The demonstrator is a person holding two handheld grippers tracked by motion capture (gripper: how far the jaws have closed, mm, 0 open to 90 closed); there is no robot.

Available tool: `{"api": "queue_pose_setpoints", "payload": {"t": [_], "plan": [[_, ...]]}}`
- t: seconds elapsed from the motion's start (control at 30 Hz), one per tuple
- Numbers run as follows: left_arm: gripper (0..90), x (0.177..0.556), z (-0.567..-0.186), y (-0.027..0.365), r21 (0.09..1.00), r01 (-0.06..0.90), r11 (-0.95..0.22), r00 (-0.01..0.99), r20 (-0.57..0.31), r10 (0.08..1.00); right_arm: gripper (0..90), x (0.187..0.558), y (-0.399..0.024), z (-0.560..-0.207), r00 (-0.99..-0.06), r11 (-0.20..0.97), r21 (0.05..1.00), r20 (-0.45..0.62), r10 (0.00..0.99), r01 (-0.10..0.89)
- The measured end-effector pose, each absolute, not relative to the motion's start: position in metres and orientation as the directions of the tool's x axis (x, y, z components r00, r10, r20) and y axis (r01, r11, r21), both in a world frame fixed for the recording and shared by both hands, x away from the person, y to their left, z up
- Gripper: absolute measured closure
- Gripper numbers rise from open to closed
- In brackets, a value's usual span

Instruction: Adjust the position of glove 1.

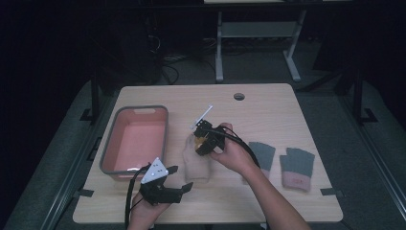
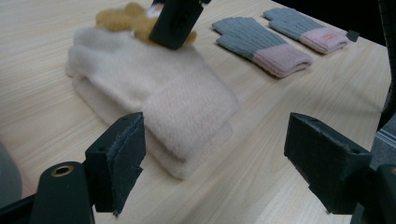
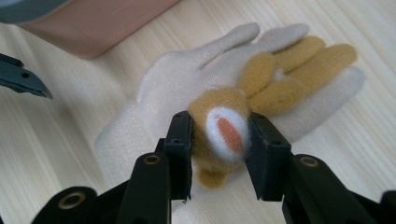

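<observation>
My right gripper (image 3: 218, 154) is clamped on the soft tan plush rabbit trim (image 3: 224, 130) of the cream fleece glove (image 3: 177, 84), mid-table beside the pink tub (image 1: 135, 140). Light, limp, compressible; I judge the thicker cuff the better hold. Left gripper (image 2: 212, 163) jaws apart, empty.

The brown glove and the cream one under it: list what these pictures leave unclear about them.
- Brown glove: in the right gripper view the right gripper clamps its cuff, covering both sides; in the high view that gripper and the hand hide nearly all of it.
- Cream glove: whether one glove or a stacked pair, unclear; the left gripper view shows two layers at the cuff.
- Left gripper: open, short of the cream cuff.
</observation>
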State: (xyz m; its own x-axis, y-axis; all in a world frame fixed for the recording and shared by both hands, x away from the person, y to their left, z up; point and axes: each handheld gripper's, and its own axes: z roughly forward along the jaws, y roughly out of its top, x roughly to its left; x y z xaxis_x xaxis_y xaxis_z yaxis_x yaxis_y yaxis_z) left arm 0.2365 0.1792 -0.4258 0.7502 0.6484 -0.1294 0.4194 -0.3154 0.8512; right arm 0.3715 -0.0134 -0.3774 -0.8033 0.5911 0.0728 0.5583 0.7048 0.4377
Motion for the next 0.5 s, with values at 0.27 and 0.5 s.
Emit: {"api": "queue_pose_setpoints", "payload": {"t": [0.27,0.5], "plan": [[20.6,0.237,-0.427,0.179,0.848,0.423,-0.319,0.751,-0.131,0.648,62.8,0.371,-0.013,-0.390,-0.795,0.696,0.432,0.089,0.600,0.574],[20.7,0.239,-0.429,0.178,0.842,0.433,-0.322,0.747,-0.135,0.651,59.6,0.372,-0.017,-0.403,-0.786,0.686,0.422,0.119,0.606,0.593]]}}
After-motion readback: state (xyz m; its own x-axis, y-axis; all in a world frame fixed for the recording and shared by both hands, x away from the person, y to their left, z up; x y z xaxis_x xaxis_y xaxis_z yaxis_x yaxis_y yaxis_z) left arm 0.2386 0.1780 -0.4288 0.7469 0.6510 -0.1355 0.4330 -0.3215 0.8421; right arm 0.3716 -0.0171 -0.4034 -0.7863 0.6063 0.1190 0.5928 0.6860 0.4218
